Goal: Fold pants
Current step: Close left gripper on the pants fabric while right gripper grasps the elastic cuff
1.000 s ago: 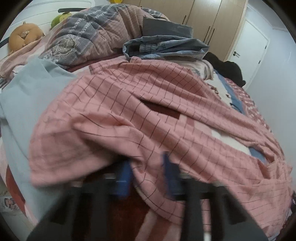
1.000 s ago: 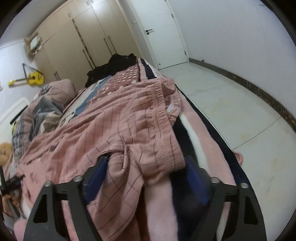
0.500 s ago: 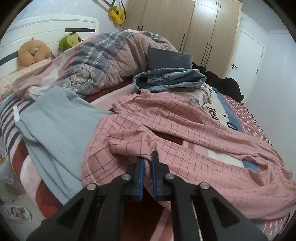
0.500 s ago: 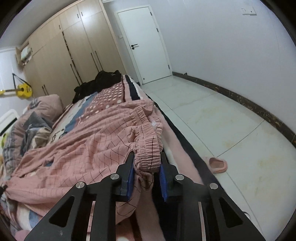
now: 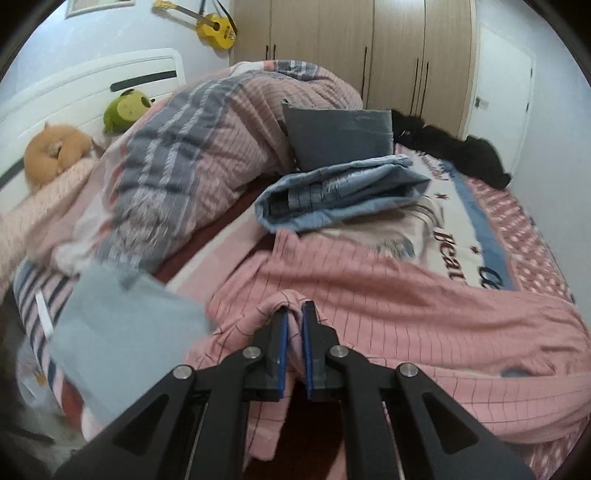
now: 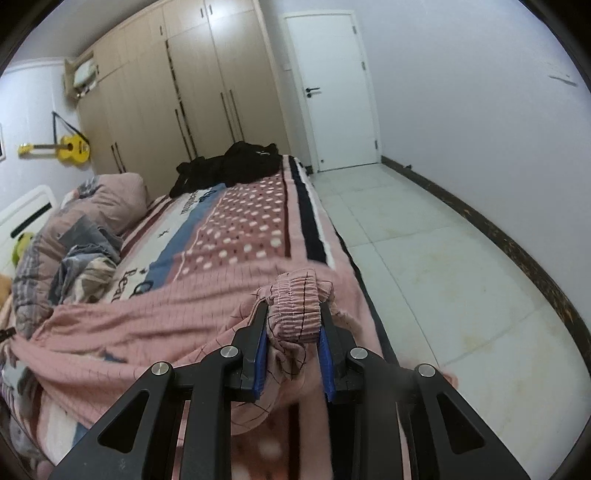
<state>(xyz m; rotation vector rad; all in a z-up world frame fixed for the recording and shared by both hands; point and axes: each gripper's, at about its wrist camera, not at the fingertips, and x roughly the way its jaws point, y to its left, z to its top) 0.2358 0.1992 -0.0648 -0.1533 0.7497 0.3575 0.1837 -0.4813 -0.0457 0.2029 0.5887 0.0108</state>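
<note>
Left hand-held gripper (image 5: pixel 294 314): its jaws are nearly closed, pinching a fold of the pink checked pants (image 5: pixel 406 306) between the blue pads (image 5: pixel 282 343). One second earlier these jaws stood wide apart over the cloth; they have since closed on it, and the pinched fold now sits raised above the bed (image 5: pixel 517 229). Right hand-held gripper (image 6: pixel 293 314): its jaws are narrowed on the bunched elastic waistband (image 6: pixel 297 306) of the same pants, where a second ago they straddled the cloth wide open. The waistband now stands up between the fingers (image 6: pixel 258 332), close to the bed's floor-side edge. The pants stretch across the bedspread between the two grippers.

Surroundings, left view: a pale blue garment (image 5: pixel 122 328) lies just left of the pinched fold, blurred. Beyond the pants lie a folded blue quilt (image 5: pixel 343 192), a grey cushion (image 5: pixel 340 133) and a heaped striped duvet (image 5: pixel 207 140). A black garment (image 5: pixel 454 147) lies at the far side of the bed. An orange plush toy (image 5: pixel 55 151) and a green plush toy (image 5: pixel 125 109) rest by the white headboard (image 5: pixel 85 85); a yellow ukulele (image 5: pixel 216 24) hangs on the wall beside the wardrobe (image 5: pixel 369 51).

Right view: tiled floor (image 6: pixel 443 258) and a closed white door (image 6: pixel 332 92).
</note>
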